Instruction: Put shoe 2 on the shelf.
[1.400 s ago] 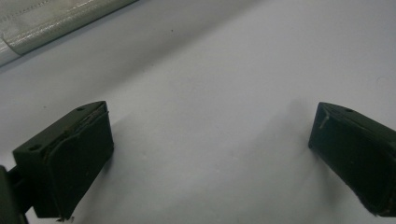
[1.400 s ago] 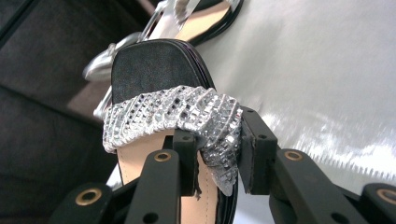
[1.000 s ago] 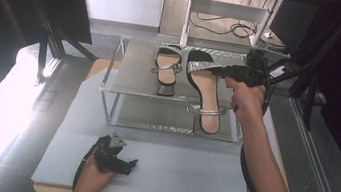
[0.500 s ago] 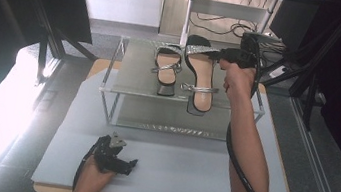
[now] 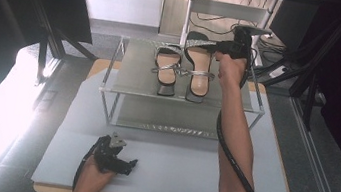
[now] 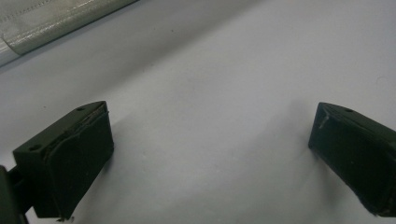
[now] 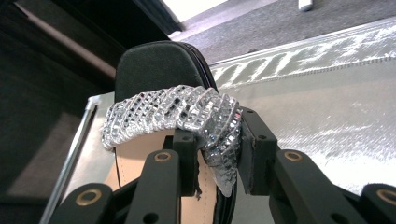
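Two black sandals with tan insoles lie side by side on the top shelf of a metal rack [image 5: 131, 70]. The left sandal [image 5: 167, 70] lies flat. My right gripper [image 5: 217, 45] is shut on the glittering toe strap [image 7: 163, 109] of the right sandal [image 5: 199, 77], and its toe end is tilted up off the shelf. In the right gripper view the strap is pinched between the gripper [image 7: 217, 140] fingers. My left gripper [image 5: 129, 166] rests low on the grey mat [image 5: 178, 173] near the front edge, open, with nothing between its pads [image 6: 79, 154].
The rack's lower shelf [image 5: 175, 122] sits just above the mat. A black cable [image 5: 234, 165] trails along the right forearm. Dark frame posts [image 5: 43, 53] stand to the left, and cables and a stand [image 5: 230, 13] lie behind the table.
My right gripper carried the sandal toward the back of the shelf and slightly left, beside the other one. The left gripper has stayed put.
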Available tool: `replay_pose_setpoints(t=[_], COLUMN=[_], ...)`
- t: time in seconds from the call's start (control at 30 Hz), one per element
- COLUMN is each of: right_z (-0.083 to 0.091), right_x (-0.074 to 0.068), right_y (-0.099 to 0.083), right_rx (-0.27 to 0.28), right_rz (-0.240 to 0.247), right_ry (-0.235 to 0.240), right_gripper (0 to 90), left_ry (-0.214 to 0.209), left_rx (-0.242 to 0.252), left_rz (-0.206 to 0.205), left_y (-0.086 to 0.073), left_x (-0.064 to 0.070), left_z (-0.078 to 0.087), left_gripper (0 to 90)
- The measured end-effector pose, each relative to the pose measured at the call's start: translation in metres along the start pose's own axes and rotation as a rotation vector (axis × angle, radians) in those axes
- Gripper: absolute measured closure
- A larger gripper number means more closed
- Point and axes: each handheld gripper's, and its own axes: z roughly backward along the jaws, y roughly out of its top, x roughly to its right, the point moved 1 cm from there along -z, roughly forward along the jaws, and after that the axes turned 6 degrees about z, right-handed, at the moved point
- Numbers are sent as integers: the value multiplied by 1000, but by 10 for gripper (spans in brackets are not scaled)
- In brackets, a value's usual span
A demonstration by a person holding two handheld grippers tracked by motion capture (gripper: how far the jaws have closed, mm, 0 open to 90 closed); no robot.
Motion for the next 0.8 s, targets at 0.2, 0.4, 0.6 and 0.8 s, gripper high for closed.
replay_pose_setpoints(t=[0.2,0.4,0.6,0.8], right_z=[-15,-30,-41,-45], right_x=[9,13,14,13], right_y=[-3,-9,-14,-16], right_rx=[-13,-31,-44,-36], right_rz=[29,41,61,59], right_ry=[-77,-103,-140,-141], right_gripper=[712,714,715,714], left_ry=[0,1,1,2], left_rx=[-2,0,0,0], left_rz=[0,-2,-3,-3], left_y=[0,0,0,0], left_x=[0,0,0,0], left_z=[0,0,0,0], left_gripper=[0,0,0,0])
